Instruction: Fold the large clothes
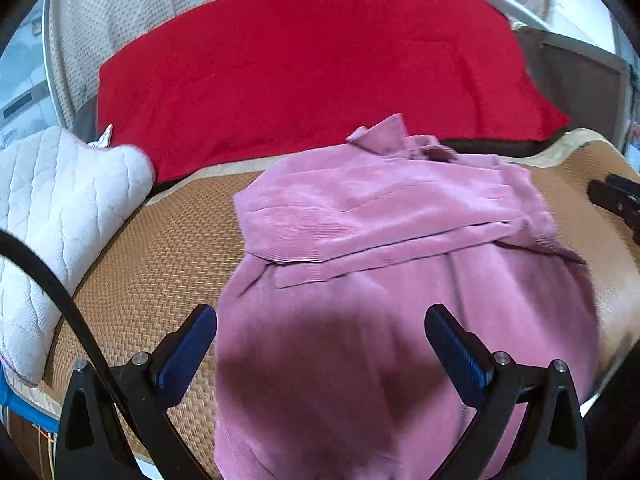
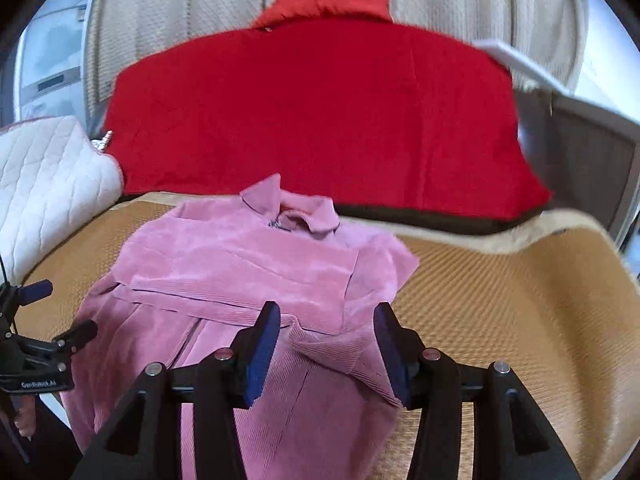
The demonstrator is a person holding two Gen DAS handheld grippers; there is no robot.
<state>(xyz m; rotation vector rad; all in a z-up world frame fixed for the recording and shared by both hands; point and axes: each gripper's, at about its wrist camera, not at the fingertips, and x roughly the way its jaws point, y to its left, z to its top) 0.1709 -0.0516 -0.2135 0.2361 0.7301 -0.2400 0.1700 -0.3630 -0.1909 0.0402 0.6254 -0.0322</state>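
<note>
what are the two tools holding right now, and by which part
Nothing. The left tool and the right tool both stand open above the pink corduroy jacket, with no fabric pinched between their pads.

A woven tan mat (image 2: 500, 300) with a pale cloth border covers the surface in the foreground. Behind it lies a large red cushion (image 1: 320, 76), its near edge resting just past the mat's far border. A white quilted pillow (image 1: 60, 216) sits at the left, overlapping the mat's left edge. Beige textured curtains (image 2: 168, 8) hang across the background.
</note>
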